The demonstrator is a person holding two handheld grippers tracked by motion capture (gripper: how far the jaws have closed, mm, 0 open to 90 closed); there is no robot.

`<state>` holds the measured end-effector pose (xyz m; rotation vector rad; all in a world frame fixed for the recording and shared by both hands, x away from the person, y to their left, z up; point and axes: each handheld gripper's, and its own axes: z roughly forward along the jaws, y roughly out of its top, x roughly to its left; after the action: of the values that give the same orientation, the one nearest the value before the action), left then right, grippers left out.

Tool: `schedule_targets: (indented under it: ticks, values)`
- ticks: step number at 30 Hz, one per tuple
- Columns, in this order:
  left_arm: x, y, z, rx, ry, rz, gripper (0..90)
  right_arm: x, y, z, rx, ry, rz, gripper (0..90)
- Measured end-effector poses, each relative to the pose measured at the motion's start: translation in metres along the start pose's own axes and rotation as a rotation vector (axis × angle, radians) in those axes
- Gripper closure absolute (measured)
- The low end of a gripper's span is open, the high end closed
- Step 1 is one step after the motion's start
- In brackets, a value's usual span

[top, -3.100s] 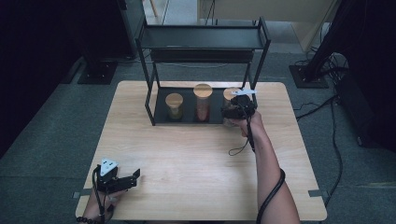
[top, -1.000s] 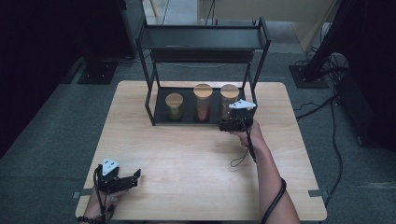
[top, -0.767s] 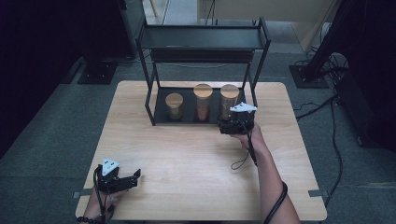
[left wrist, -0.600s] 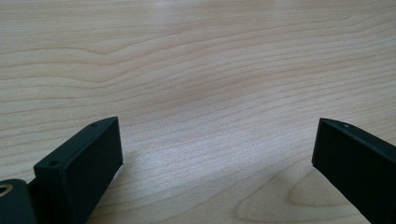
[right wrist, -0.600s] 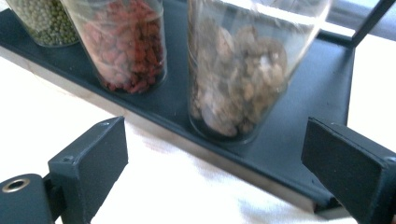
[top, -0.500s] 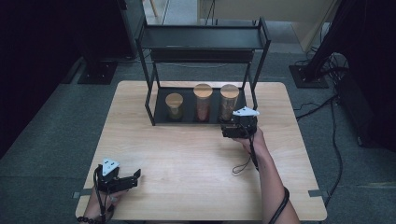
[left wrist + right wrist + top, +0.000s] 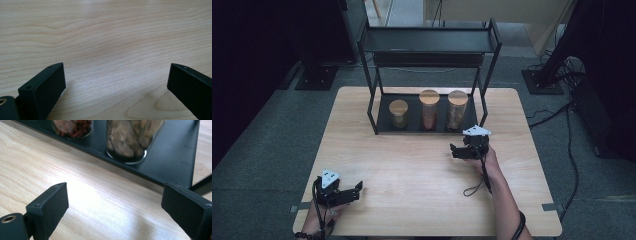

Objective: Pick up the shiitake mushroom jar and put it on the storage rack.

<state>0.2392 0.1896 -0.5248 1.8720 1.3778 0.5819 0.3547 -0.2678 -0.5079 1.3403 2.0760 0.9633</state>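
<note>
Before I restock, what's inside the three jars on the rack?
Right jar: pale brown chunks. Middle jar: reddish bits. Left jar: contents too small to tell. Lids cover the tops.

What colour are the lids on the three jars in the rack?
Light wooden tan lids, seen best in the high view.

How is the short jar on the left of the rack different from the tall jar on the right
The short jar stands lower than the tall jar, whose lid reaches well above it. The short jar holds something greenish-yellow, while the tall jar holds pale brown chunks. The short jar sits at the left end of the row, the tall jar at the right end, nearest the right gripper. Both stand upright on the rack's bottom tray and have round wooden-looking lids.
</note>
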Motion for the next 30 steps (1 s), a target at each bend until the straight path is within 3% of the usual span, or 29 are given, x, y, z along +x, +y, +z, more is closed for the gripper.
schedule_targets:
  ticks: [18, 30]
  values:
    - [0.000, 0.000, 0.000, 0.005, 0.000, 0.000, 2.0, -0.009, -0.030, -0.020, 0.013, -0.021, 0.052, 7.1]
    - [0.000, 0.000, 0.000, 0.004, 0.008, -0.003, 2.0, -0.023, -0.050, -0.051, -0.001, -0.033, 0.068, 7.1]
